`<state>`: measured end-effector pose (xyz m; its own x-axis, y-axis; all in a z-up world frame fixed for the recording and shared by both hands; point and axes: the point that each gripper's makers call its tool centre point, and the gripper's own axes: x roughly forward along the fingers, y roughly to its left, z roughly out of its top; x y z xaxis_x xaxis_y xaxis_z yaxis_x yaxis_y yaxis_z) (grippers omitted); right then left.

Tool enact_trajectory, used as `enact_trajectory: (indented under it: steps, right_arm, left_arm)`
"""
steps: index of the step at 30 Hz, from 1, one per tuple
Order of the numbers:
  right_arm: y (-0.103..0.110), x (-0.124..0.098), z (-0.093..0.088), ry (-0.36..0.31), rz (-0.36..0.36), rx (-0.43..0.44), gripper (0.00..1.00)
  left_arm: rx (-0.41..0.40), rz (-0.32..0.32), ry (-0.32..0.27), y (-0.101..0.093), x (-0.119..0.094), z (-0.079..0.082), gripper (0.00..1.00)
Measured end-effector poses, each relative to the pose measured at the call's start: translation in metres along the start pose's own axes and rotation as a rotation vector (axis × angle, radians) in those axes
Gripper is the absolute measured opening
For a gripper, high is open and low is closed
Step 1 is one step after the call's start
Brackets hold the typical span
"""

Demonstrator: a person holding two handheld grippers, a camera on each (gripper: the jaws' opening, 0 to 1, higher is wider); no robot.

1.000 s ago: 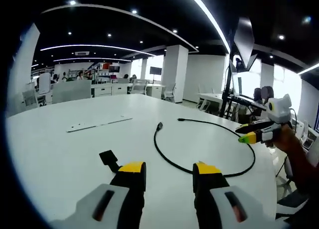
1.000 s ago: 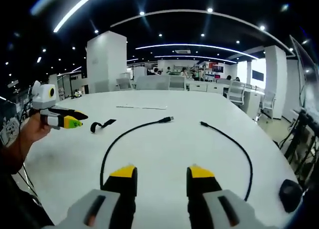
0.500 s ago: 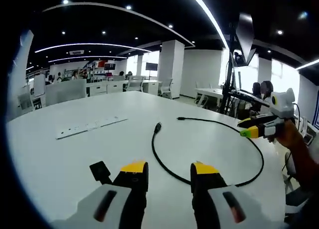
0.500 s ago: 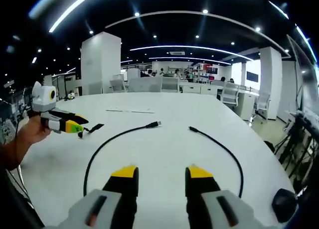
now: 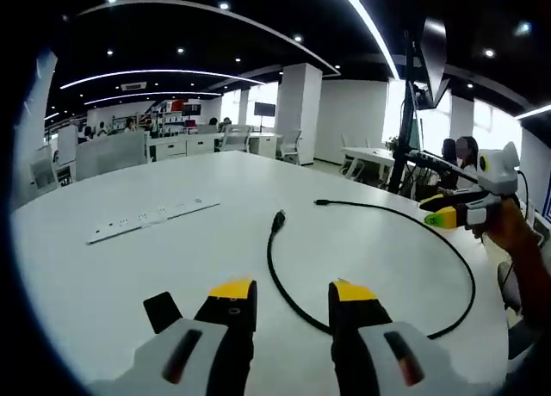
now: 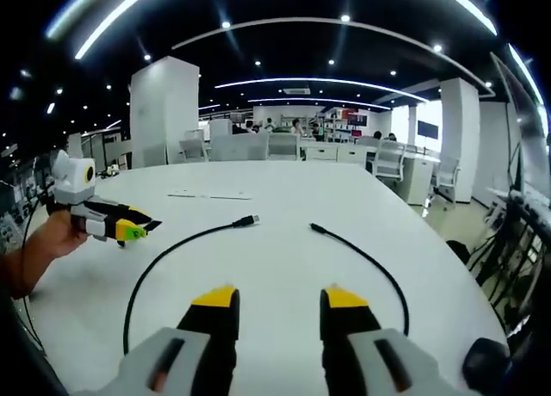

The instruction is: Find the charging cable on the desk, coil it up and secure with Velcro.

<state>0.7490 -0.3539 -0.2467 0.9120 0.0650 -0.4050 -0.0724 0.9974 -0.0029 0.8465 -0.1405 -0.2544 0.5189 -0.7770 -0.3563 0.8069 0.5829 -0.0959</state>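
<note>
Left gripper view, left to right: a power strip [image 5: 151, 221] lies flat on the white desk [image 5: 103, 275]; a black Velcro strap [image 5: 162, 311] rests just beside the left gripper [image 5: 293, 290], whose yellow-tipped jaws stand apart, holding nothing. The black charging cable [image 5: 284, 284] curves in an open loop (both plugs free) toward the desk's right edge. Right gripper view: the right gripper [image 6: 280, 297] hovers with jaws parted, empty.

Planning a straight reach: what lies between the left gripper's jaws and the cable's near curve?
Bare white table in the left gripper view, between left gripper and cable.
</note>
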Motion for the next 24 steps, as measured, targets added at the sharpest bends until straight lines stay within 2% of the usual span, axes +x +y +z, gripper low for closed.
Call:
enact_trajectory:
  steps: [9,24]
  right_arm:
    - [-0.010,0.009,0.002,0.015,-0.012,0.007,0.38]
    - [-0.028,0.020,-0.006,0.035,-0.034,0.027,0.38]
  left_arm:
    - [-0.005,0.012,-0.004,0.009,0.020,0.006,0.34]
    - [-0.003,0.020,0.024,0.006,0.037,-0.004,0.33]
